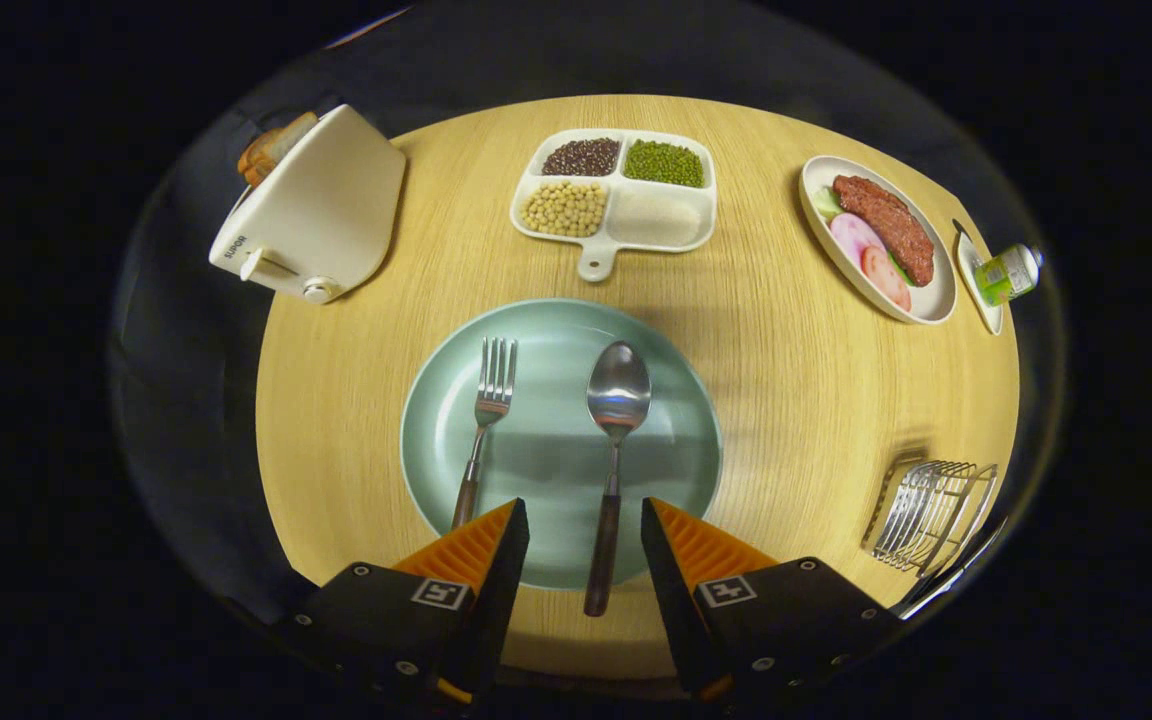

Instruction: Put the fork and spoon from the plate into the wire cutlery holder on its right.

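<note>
Gripper (584, 525) hovers above the near rim of the plate (676, 400), fingers apart, holding nothing.

Spoon (614, 440) lies on the plate, directly ahead. Its dark handle runs back toward the gripper and passes between the two fingers; the handle end overhangs the plate's near rim, over the counter (786, 380). The bowl of the spoon points away, well beyond the fingertips. Long axis is nearly in line with the gripper's forward direction, so the fingers straddle the handle crosswise. Whether they sit at handle height or above it, I cannot tell.

Fork (484, 430) lies on the same plate, left of the spoon and apart from it, tines away. Its handle slants slightly toward the left finger, and its end is hidden behind that fingertip.

Wire cutlery holder (931, 512) stands on the counter to the right of the gripper, well apart from the plate, near the counter's edge. Nothing is in it yet.

Judgement: spoon is the nearer pick. The coming move turns on dropping straight down over the handle, then carrying right.
</note>
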